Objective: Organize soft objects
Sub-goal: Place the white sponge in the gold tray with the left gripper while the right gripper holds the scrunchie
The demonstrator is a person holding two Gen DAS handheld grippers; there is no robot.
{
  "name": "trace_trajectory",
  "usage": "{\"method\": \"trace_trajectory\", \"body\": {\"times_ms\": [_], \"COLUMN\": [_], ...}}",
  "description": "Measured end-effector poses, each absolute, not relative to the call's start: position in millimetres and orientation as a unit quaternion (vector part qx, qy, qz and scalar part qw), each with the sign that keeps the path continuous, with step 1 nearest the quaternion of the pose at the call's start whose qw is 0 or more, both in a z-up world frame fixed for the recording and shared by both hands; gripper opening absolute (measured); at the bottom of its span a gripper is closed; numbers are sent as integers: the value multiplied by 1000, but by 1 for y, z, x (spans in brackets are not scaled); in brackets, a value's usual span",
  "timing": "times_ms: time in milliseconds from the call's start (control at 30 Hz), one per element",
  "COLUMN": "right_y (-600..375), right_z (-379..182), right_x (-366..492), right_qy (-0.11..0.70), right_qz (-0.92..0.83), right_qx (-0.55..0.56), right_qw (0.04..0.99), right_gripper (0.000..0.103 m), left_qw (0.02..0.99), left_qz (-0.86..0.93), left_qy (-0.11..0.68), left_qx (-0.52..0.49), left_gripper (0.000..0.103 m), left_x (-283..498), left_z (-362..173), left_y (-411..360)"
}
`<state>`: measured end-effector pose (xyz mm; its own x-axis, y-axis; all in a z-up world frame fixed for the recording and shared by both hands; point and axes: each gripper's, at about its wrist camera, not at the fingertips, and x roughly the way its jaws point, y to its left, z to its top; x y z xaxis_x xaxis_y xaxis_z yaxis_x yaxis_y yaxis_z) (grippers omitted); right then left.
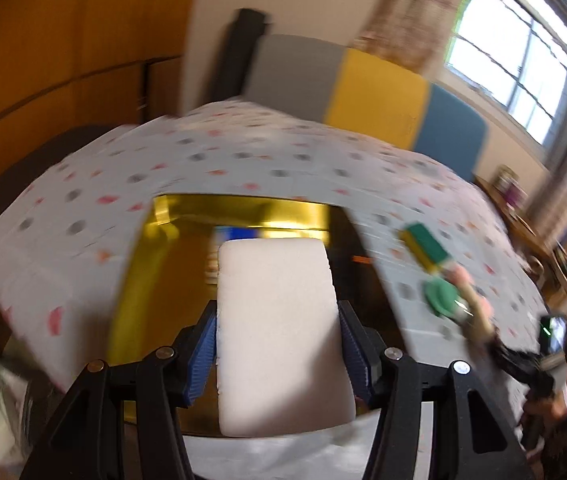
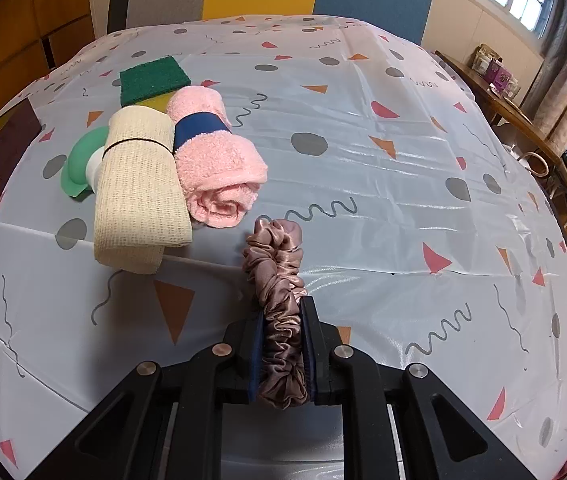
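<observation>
White sponge block (image 1: 279, 332) is clamped between the blue pads of the left tool (image 1: 279, 344), held above the gold-lined box (image 1: 239, 212) that sits on the patterned counter (image 1: 243, 148). Pink satin scrunchie (image 2: 277, 300) is pinched in the nearly closed right tool (image 2: 281, 354), its far end resting on the counter (image 2: 383, 140). Near it lie a rolled pink towel (image 2: 215, 160), a cream bandage roll (image 2: 139, 192), a green scouring sponge (image 2: 153, 78) and a green-and-white item (image 2: 83, 164).

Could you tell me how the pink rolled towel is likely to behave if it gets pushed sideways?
The pink rolled towel would probably roll, being a cylinder. Its blue band should hold it wound. The terry looks soft, so probably squashy.
</observation>
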<state>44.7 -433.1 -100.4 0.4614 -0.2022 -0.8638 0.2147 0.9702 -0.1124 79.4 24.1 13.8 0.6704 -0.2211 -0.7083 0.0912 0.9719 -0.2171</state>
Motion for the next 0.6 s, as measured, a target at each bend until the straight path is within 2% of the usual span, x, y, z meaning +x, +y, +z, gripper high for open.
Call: {"method": "trace_trajectory", "body": {"times_ms": [167,367,600], "right_y": [-432,-431,-431], "right_z": [-100,-100,-101], "right_x": [45,45,45], "right_qy": [505,505,505], "right_qz": [-123,-123,-124], "right_qx": [-1,-1,-4], "right_qw": [854,854,854], "right_gripper": [16,16,16], "left_qw": [888,865,864], "left_qz": [-51,-16,-14], "left_qy": [444,489,499], "left_qx": [-110,-109,-69], "left_gripper": [57,57,61], "left_x": [111,148,178], "left_z": [-16,-53,-64], "left_y": [62,70,61]}}
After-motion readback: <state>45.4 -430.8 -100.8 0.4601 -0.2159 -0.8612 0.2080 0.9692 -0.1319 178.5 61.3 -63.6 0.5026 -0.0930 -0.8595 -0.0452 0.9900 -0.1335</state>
